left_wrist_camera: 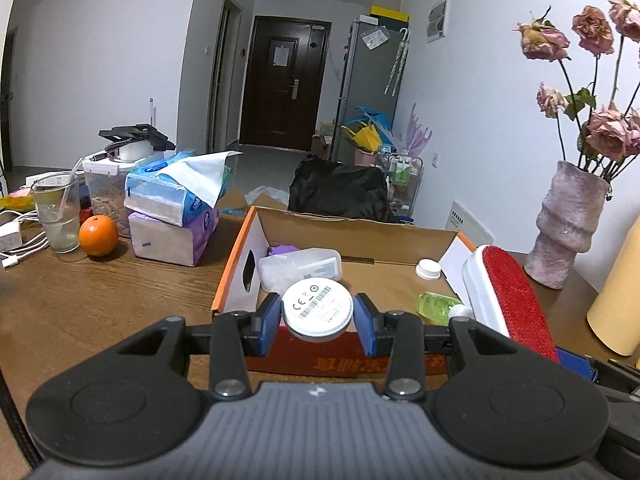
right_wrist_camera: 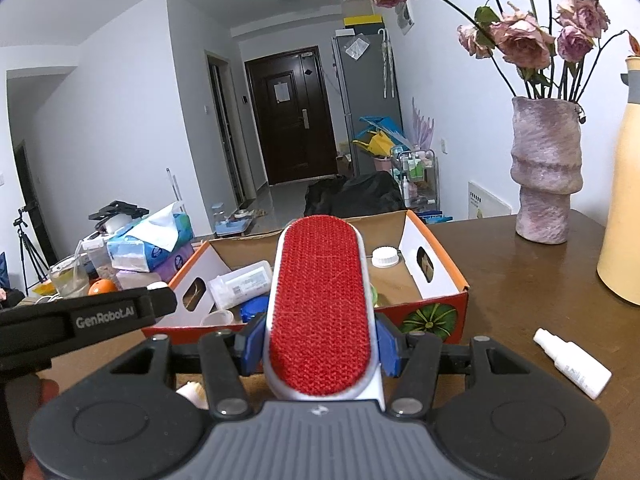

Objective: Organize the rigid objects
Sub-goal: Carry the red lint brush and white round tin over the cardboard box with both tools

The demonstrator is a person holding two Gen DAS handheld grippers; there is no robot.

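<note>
Left tongs (left_wrist_camera: 316, 322) clamp white disc (left_wrist_camera: 317, 307).

White walls (left_wrist_camera: 100, 60) enclose the room under even indoor light. A dark brown door (left_wrist_camera: 282, 84) closes the far hallway, with a grey fridge (left_wrist_camera: 366, 80) to its right. Pale floor (left_wrist_camera: 272, 168) stretches beyond the brown wooden tabletop (left_wrist_camera: 100, 300).
</note>
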